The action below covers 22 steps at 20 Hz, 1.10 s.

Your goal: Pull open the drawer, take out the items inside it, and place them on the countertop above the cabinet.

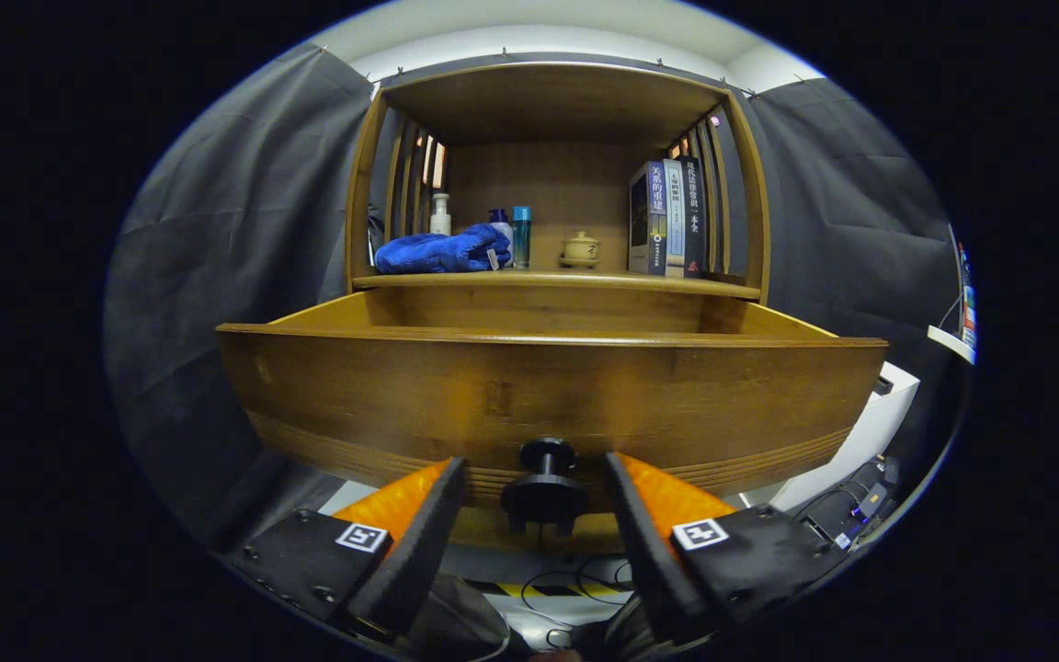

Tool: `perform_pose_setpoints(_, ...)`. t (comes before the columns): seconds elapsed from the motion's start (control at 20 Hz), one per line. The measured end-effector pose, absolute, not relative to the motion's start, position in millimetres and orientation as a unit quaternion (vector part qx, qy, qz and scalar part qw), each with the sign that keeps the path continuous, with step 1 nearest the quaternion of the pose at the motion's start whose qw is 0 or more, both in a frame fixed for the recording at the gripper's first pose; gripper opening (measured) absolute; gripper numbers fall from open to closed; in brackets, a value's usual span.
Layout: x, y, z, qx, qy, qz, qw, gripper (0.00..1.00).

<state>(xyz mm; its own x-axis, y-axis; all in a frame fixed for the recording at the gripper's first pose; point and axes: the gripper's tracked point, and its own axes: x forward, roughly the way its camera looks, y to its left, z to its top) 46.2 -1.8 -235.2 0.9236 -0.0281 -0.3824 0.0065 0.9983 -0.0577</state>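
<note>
Claw (536, 515) mounts (screwed) with square markers

Claw-mounted fisheye view, low and close, facing the drawer front (548, 386); knob (545, 483) between 2 spread fingers (419, 533), shelf (555, 280) beyond.

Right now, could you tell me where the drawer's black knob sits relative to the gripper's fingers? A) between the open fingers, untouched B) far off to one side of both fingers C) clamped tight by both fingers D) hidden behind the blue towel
A: the knob sits between the fingers of the gripper, with a gap on each side, on the front of the pulled-out drawer.
</note>
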Motion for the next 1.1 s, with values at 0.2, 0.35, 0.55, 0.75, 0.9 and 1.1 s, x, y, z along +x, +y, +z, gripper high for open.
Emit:
perform_pose_setpoints(0.2, 38, 6, -205, -0.013, 0.180, 0.012, 0.983, 0.95)
perform_pose_setpoints(0.35, 53, 7, -131, 0.022, 0.129, 0.034, 0.991, 0.99)
perform_pose_setpoints(0.55, 128, 9, -37, 0.038, 0.126, 0.055, 0.990, 0.98)
perform_pose_setpoints(0.75, 203, 16, -53, -0.028, 0.229, 0.086, 0.969, 0.98)
perform_pose_setpoints(0.9, 229, 27, -104, -0.070, 0.322, 0.094, 0.939, 0.99)
perform_pose_setpoints(1.1, 241, 35, -158, -0.048, 0.412, 0.086, 0.906, 0.99)
